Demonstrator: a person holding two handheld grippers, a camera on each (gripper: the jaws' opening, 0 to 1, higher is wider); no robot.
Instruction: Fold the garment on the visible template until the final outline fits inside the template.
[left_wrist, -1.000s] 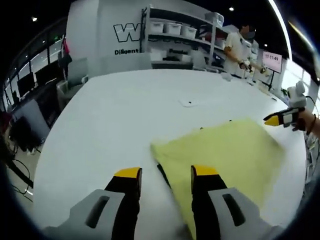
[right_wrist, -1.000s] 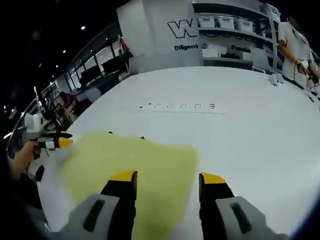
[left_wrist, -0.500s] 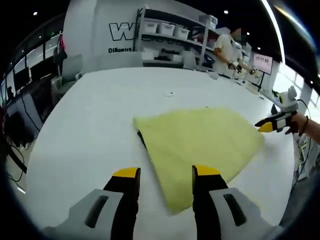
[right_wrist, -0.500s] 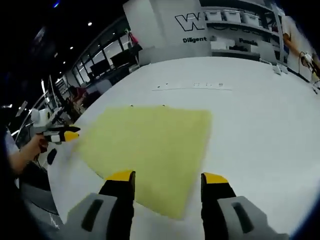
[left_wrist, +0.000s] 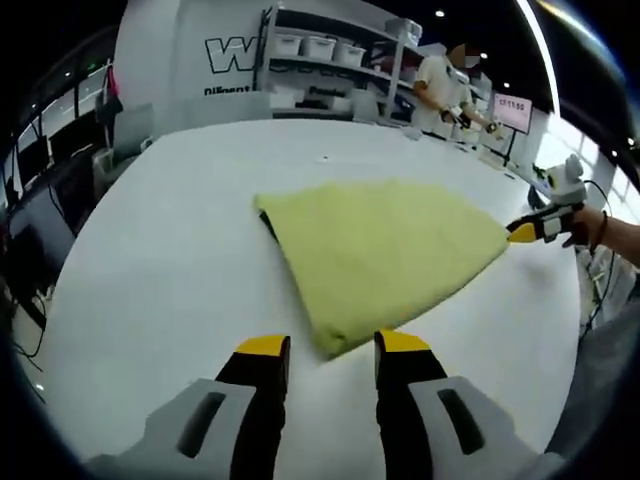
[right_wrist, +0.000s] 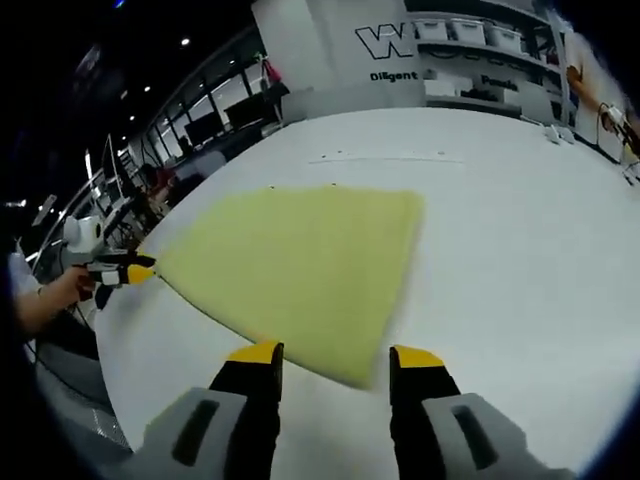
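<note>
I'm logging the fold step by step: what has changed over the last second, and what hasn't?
Both grippers, left and right, have drawn back off the yellow garment, whose near corner now lies just beyond their tips; before, it ran between them. Their jaws stand a little closer. The garment stays folded flat on the white table, held by neither.

Pale yellow garment (left_wrist: 385, 245), plain, no pattern, lying on a white table (left_wrist: 170, 260). Left gripper (left_wrist: 325, 347): black jaws, yellow tips, grey body. Right gripper (right_wrist: 333, 355) the same. White wall (left_wrist: 160, 50) behind carries dark lettering.
</note>
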